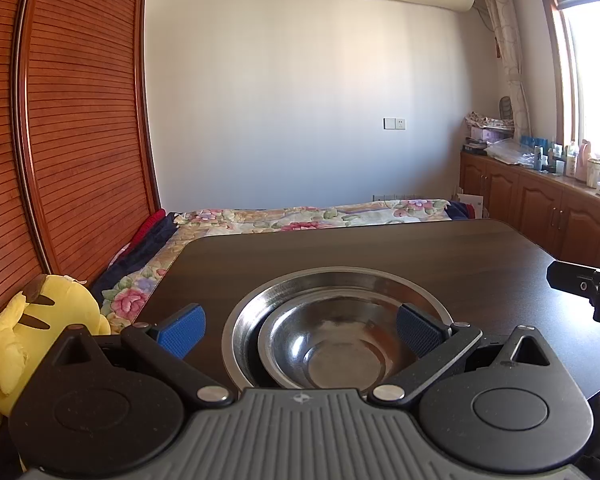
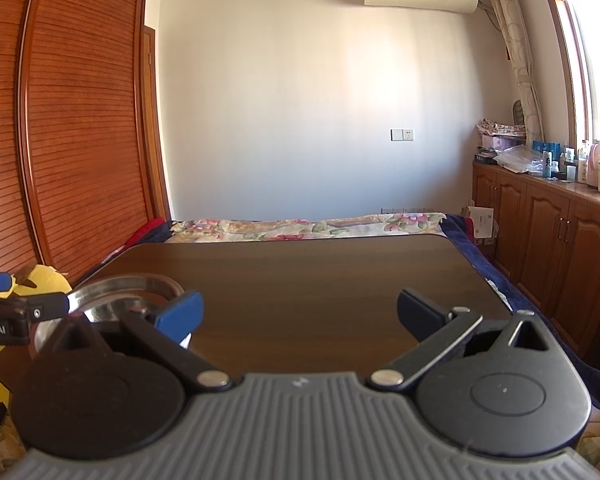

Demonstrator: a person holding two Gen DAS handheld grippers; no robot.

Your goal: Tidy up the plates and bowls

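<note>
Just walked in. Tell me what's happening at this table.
A person holds a claw in each hand, tidying dishes. A steel bowl already sits nested inside a steel plate on the dark table. The left claw hangs open around the stack, gripping nothing. The right claw is open over bare tabletop beside it.
</note>
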